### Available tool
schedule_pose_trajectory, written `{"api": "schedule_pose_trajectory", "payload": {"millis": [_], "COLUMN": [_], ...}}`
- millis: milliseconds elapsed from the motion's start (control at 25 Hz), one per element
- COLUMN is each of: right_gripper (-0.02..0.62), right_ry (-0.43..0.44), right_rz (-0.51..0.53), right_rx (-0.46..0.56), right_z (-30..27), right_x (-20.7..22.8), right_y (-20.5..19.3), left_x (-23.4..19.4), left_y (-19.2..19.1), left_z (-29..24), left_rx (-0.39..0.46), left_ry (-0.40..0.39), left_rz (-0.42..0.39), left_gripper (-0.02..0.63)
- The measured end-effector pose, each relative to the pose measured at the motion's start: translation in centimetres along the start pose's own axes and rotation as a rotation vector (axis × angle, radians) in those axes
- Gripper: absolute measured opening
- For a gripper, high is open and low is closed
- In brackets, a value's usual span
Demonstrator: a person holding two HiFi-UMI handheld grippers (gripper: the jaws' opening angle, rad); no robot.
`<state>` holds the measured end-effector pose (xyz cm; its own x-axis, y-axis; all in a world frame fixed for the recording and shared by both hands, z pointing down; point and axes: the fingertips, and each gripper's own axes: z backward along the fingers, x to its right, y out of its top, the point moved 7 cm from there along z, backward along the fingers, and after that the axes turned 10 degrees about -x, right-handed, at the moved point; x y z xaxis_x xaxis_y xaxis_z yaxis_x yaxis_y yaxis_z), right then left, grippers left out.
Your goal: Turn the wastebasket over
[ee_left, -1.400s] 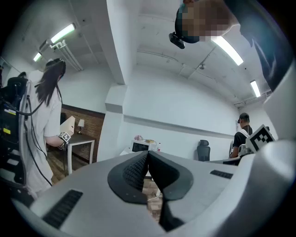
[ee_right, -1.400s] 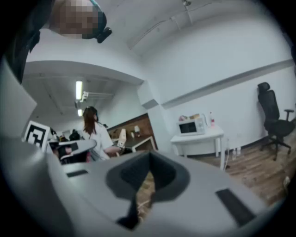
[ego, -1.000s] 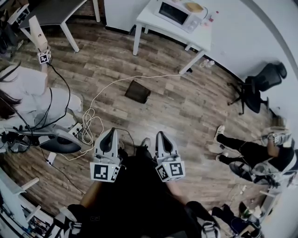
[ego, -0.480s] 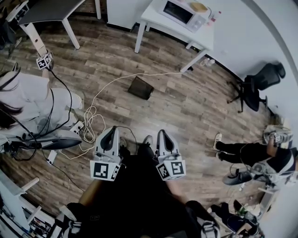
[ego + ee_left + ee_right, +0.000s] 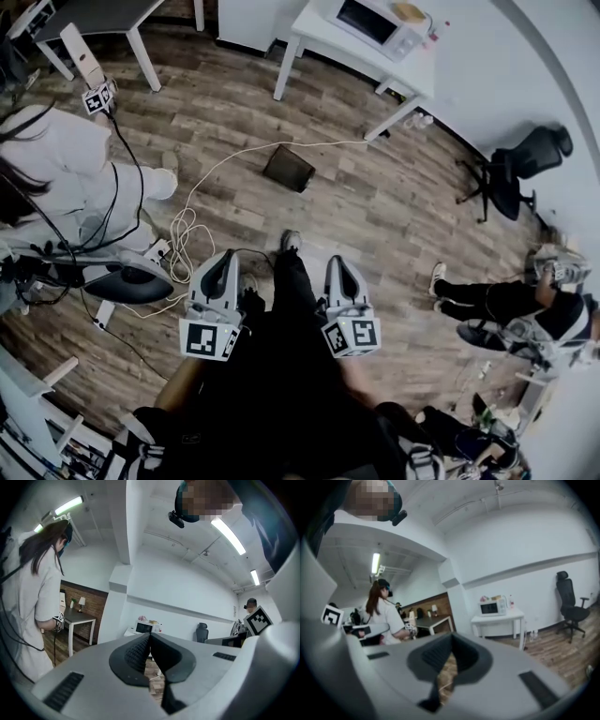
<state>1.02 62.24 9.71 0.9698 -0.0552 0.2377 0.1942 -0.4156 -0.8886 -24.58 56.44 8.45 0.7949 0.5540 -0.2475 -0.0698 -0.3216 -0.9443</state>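
Well apart from the dark wastebasket (image 5: pixel 288 168), holding the left gripper (image 5: pixel 224 257) and right gripper (image 5: pixel 337 264) with jaws pressed together, empty.

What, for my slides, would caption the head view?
Left gripper and right gripper, jaws shut, empty, above wood floor; wastebasket ahead.

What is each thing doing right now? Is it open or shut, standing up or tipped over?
Left gripper, shut, empty.
Right gripper, shut, empty.
Dark square wastebasket, untouched, away from both grippers; upright or tipped, cannot tell.
White microwave, door shut.
Black office chair, upright, nobody on it.
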Motion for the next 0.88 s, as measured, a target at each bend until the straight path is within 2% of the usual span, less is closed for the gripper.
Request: {"api": "schedule_pose_trajectory", "payload": {"millis": [240, 360, 640, 880], "right_gripper": [0.032, 0.032, 0.032, 0.032], "right_ry": [0.024, 0.030, 0.047, 0.047], "right_rz": [0.012, -0.005, -0.020, -0.039], "right_rx": [-0.016, -0.025, -0.015, -0.018], "right_z": [-3.1, -6.8, -10.5, -17.0], "right_x": [0.3, 1.7, 3.0, 7.2], "right_y": [0.9, 2.2, 3.2, 6.6], "left_x": [-1.3, -2.6, -3.5, -4.8], "left_y": [0.4, 1.0, 1.8, 4.3], "left_z": [-1.8, -5.4, -8.6, -16.7], "left_rx": [0.000, -0.014, -0.027, -0.024], "left_ry": [0.037, 0.048, 0.050, 0.050], "left_rz": [0.040, 0.042, 0.023, -0.015], "left_gripper": [0.035, 0.035, 0.035, 0.035]}}
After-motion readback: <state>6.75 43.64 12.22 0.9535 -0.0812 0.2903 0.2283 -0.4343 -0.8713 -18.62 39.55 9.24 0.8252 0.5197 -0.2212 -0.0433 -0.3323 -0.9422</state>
